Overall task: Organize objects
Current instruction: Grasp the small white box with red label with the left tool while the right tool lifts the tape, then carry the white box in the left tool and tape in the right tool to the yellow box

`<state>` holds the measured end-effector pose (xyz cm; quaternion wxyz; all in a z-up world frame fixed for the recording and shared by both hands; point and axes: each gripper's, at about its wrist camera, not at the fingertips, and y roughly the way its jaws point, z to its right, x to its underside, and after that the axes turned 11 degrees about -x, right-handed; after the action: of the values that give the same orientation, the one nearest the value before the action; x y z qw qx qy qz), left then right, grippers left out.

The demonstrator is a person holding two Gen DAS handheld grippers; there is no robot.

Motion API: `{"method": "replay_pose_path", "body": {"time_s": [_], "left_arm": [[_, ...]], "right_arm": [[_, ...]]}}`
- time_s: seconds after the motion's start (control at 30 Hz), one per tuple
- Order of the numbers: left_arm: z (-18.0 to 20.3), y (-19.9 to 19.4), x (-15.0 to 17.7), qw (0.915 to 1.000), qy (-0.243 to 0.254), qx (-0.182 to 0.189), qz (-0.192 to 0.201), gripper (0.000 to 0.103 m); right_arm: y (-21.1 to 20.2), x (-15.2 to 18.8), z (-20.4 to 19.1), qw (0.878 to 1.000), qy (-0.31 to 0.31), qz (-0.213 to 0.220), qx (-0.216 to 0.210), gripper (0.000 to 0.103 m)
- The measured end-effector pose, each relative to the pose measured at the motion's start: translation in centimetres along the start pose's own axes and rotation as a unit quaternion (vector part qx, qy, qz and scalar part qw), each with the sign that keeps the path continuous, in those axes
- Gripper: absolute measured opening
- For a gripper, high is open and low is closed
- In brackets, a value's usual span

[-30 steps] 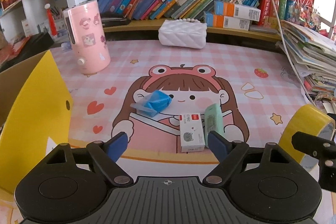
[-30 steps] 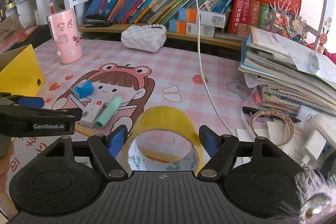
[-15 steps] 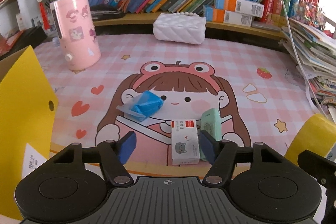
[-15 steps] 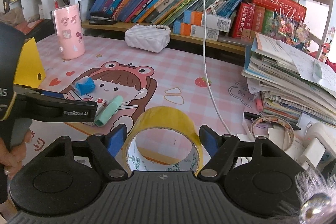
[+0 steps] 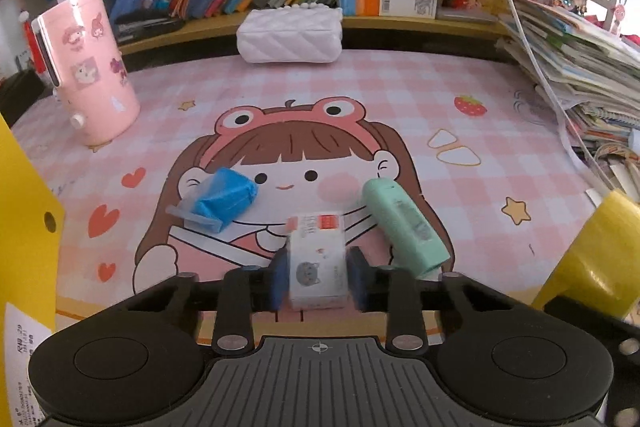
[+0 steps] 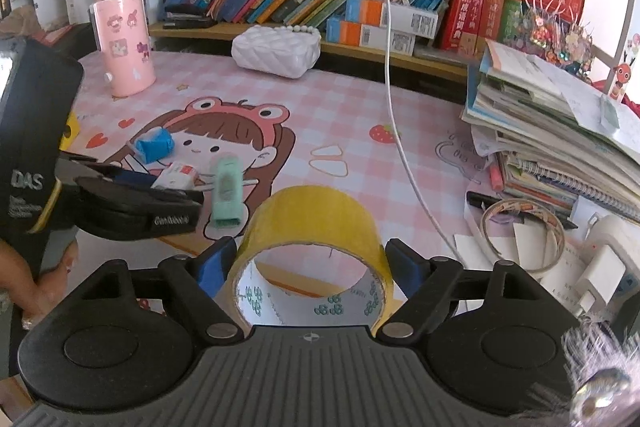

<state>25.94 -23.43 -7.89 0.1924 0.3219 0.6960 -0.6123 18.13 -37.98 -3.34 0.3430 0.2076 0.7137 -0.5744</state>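
Left gripper (image 5: 318, 281), jaws just closed, clamps the small white cardboard box with a red label (image 5: 318, 259) by its long sides on the pink cartoon-print worktop (image 5: 400, 99). Lift straight up: the mint-green plastic tube (image 5: 404, 227) lies just right. Right gripper (image 6: 310, 261) straddles the yellow tape roll (image 6: 316, 223), jaws just widened, pads apart from it.

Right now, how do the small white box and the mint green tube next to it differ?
The small white box is squared, with a red label and a grey cat print; the mint green tube is rounded and plain-coloured. The box sits clamped between the left tool's pads; the tube lies free on the desk mat. The tube is longer than the box. Both lie on the mat's cartoon girl.
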Motion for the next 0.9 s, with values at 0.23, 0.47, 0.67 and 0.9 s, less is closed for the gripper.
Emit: {"method": "replay_pose_path", "body": {"time_s": [0.23,0.47,0.67,0.9], "left_arm": [[-2.2,-3.3,0.4,0.9995,-0.019,0.004,0.026,0.028],[-5.7,-8.1,1.9,0.9965,-0.062,0.014,0.054,0.028],[-8.6,-11.2,3.9,0.9936,-0.090,0.019,0.066,0.028],[-11.5,-14.0,6.1,0.9916,-0.102,0.014,0.079,0.028]], "right_arm": [[0.2,0.1,-0.4,1.000,-0.007,-0.004,0.002,0.079],[-1.2,-0.6,-2.0,1.000,0.001,0.011,-0.022,0.079],[-2.3,-0.9,-4.8,0.999,-0.004,0.015,-0.043,0.079],[-3.5,-0.3,-9.0,0.998,-0.008,0.016,-0.065,0.079]]}}
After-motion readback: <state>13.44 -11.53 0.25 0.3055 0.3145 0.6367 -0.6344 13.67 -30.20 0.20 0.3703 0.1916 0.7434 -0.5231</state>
